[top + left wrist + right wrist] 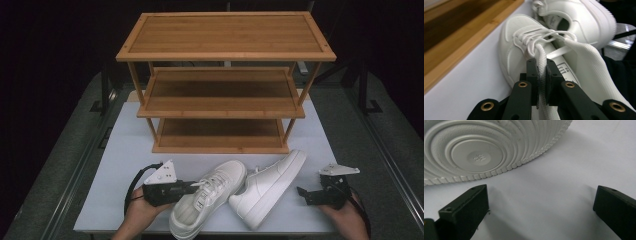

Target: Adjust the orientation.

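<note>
Two white sneakers lie on the white table in front of a wooden shoe rack. The left sneaker stands upright, toe toward the rack. My left gripper is at its laces, and in the left gripper view this gripper is shut on a white shoelace of that sneaker. The right sneaker lies tipped on its side. My right gripper sits open just right of it, its jaws wide apart and facing the ribbed sole with nothing between them.
The three-tier bamboo rack has bare shelves and stands at the back of the table. The second sneaker lies just beyond the held one. Dark floor and metal rails flank the table on both sides.
</note>
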Motion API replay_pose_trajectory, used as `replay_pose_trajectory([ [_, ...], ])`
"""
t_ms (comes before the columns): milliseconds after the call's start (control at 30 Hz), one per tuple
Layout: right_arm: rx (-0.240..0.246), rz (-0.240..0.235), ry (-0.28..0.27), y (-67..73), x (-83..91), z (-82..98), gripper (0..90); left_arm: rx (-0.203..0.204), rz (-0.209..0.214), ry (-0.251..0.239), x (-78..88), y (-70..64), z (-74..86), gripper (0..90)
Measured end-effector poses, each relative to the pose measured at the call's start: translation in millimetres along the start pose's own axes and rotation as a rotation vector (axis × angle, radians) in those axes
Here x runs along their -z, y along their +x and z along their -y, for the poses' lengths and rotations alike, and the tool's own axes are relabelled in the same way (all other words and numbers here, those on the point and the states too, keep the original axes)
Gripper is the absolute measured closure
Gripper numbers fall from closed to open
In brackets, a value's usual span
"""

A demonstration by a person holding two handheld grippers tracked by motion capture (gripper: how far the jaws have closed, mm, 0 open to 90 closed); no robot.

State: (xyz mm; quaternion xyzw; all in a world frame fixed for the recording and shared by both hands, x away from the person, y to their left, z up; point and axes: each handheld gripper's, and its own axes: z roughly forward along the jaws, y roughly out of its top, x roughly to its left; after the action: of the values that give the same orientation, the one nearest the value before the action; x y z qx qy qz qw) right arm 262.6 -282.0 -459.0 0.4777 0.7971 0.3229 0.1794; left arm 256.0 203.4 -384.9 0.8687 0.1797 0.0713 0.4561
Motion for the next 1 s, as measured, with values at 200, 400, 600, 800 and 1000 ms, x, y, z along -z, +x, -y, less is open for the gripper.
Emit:
replay_pose_trajectory([
  [200,0.0,0.0,-0.001,-0.1,-0.1,0.0,0.0,0.017,-0.042,-0.021,7.9,7.2,-0.5,85.1],
  [400,-0.001,0.0,0.0,0.0,0.0,0.0,0.0,0.037,-0.07,-0.044,19.7,14.4,1.5,85.2],
  [600,0.0,0.0,-0.001,-0.1,0.0,0.0,0.0,0.105,-0.121,-0.08,40.2,26.7,12.1,85.2],
  [800,-0.001,0.0,0.0,0.0,0.0,0.0,0.0,0.168,-0.174,-0.089,59.3,34.8,29.6,85.2],
  [1000,0.0,-0.001,-0.001,-0.1,-0.1,-0.1,0.0,0.214,-0.234,-0.099,73.5,41.3,44.0,85.1],
])
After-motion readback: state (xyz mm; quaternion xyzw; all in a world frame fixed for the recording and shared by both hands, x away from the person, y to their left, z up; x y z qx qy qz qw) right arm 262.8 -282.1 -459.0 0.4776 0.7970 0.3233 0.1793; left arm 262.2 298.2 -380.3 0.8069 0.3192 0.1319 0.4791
